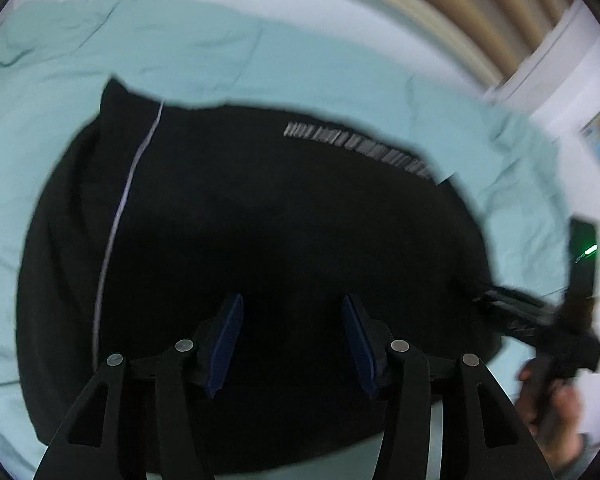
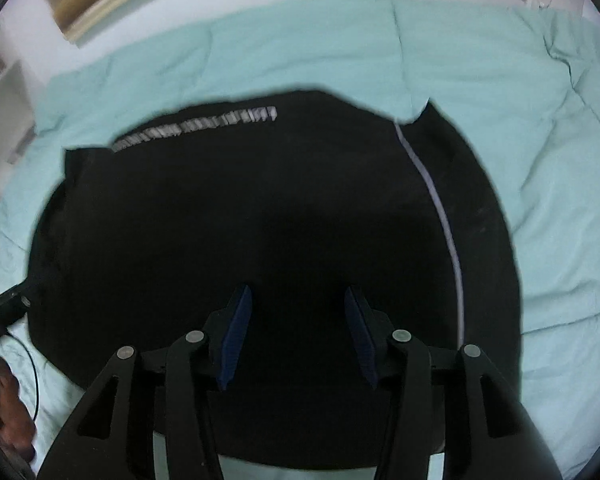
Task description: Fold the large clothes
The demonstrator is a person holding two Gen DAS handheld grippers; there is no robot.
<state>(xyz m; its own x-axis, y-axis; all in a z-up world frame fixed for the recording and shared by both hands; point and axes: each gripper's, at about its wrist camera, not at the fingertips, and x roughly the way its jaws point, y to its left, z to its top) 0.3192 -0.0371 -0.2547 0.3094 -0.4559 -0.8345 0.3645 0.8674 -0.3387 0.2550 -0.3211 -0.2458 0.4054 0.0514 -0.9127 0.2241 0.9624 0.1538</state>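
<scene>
A large black garment (image 1: 260, 220) lies spread on a light teal bedsheet (image 1: 180, 52). It has a thin white stripe (image 1: 116, 224) down one side and a row of pale lettering (image 1: 360, 144). My left gripper (image 1: 292, 316) hovers over its near part, open and empty. In the right wrist view the same garment (image 2: 260, 208) fills the middle, with the stripe (image 2: 444, 220) at the right and lettering (image 2: 192, 124) at the far left. My right gripper (image 2: 298, 304) is open and empty above it. The right gripper also shows in the left wrist view (image 1: 484, 300) at the garment's right edge.
The teal sheet (image 2: 500, 80) covers the bed all around the garment. A beige headboard or frame (image 1: 440, 0) runs along the far side. A hand (image 1: 564, 404) holds the other gripper at the lower right; a hand (image 2: 8, 408) and a cable show at lower left.
</scene>
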